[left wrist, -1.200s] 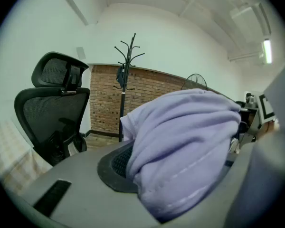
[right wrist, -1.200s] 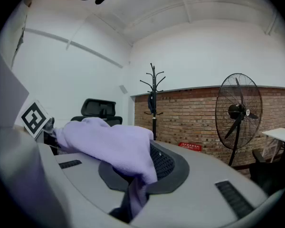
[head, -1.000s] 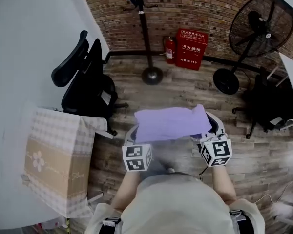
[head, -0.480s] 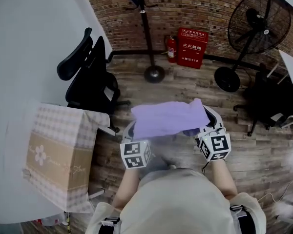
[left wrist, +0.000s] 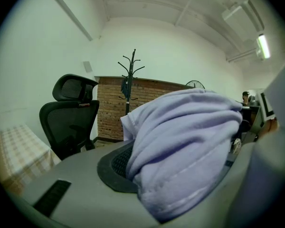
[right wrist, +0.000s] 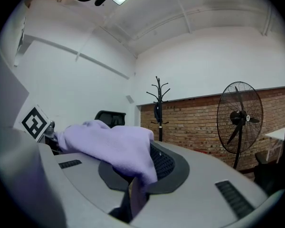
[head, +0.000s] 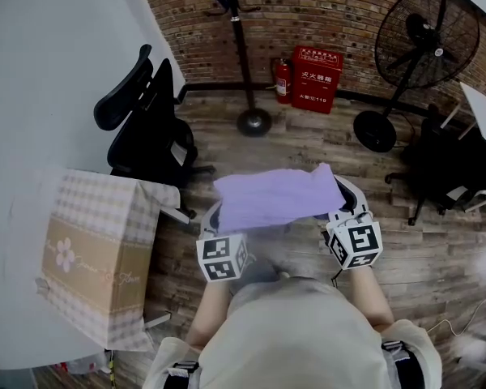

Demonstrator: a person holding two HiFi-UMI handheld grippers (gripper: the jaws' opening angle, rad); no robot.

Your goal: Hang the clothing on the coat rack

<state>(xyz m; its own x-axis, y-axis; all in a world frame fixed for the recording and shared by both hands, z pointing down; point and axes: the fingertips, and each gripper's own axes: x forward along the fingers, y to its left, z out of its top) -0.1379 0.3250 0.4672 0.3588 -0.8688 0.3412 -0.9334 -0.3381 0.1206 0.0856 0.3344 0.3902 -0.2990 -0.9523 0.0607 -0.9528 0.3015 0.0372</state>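
**While both grippers clamp the garment, coat rack stands well ahead**

As head view shows it, the lavender garment [head: 275,199] is stretched roughly flat btwn the two grippers. It sits in front of the person's torso, above the wood floor [head: 308,148], touching nothing else. Left gripper [head: 215,224] has the garment's left end, right gripper [head: 350,205] the right end. Marker cubes on both face up toward the cam.

Left gripper view: jaws closed down on a thick bunch of the fabric. Folds bulge over the black pad [left wrist: 111,167] and fill most of the gap. Clenched on cloth, not empty.

Right gripper view: jaws nearly together, w/ a thin fold of the same garment pinched btwn them. The rest runs off left toward the other gripper's marker cube. Also gripping.

Coat rack [head: 245,55]: black pole w/ round base, upright by the brick wall [head: 348,6], ahead of the person and well apart from the garment. Sth dark hangs near its top; can't tell what.

Surroundings:
- Black office chair [head: 150,128] left of the rack.
- Checked, cloth-covered box-like thing [head: 97,258] nearer, on the left.
- Red fire extinguisher [head: 282,82] and red cabinet [head: 316,70] at the wall, just right of the rack base.
- Black pedestal fan [head: 425,39] further right.
- Second dark chair [head: 449,173] at the right edge.
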